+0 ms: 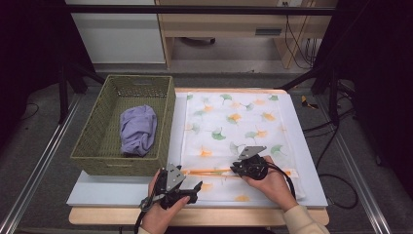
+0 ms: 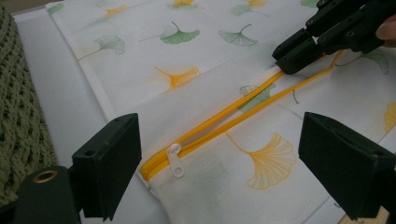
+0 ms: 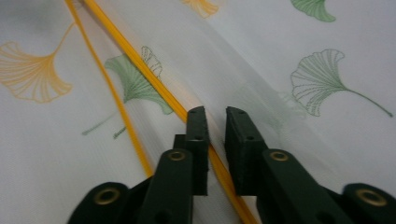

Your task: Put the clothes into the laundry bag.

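left gripper (image 1: 197, 187), jaws wide apart, hovers over the zipper pull (image 2: 175, 159) of the mesh laundry bag (image 1: 234, 127) on the table; right gripper (image 1: 235, 168) pinches the upper yellow zipper edge (image 3: 154, 84). opening step; next, lift that edge.

White mesh laundry bag (image 1: 234, 131) with ginkgo-leaf print, flat on table, yellow zipper (image 2: 224, 116) open
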A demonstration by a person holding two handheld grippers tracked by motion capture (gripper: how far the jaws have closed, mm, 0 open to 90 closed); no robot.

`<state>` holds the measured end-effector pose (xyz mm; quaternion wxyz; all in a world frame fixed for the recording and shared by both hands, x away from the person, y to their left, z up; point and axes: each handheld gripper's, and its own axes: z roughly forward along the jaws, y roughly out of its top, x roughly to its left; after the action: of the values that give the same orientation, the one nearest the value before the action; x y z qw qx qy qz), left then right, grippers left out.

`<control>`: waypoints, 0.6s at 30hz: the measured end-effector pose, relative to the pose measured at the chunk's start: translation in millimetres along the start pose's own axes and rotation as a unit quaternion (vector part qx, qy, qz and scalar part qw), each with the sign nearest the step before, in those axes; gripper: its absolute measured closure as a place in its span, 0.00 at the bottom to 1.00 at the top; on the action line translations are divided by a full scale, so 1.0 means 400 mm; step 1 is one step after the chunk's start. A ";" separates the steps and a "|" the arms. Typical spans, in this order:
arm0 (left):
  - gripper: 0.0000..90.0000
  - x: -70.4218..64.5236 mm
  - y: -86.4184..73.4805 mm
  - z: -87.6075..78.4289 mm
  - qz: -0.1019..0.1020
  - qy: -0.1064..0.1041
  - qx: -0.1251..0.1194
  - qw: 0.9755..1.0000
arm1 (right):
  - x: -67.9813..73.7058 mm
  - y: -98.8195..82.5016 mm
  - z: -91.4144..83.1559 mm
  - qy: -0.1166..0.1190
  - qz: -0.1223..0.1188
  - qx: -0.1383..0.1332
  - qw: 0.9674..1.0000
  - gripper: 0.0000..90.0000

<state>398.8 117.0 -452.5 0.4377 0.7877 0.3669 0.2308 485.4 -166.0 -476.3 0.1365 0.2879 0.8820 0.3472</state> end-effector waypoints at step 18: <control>0.14 -0.001 0.022 -0.018 -0.012 -0.006 0.012 1.000 | 0.008 0.039 -0.066 -0.042 0.030 -0.069 0.996 0.99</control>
<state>397.1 117.4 -441.3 0.4334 0.7895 0.3768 0.2166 477.7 -168.9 -446.7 0.1830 0.3185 0.8402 0.3990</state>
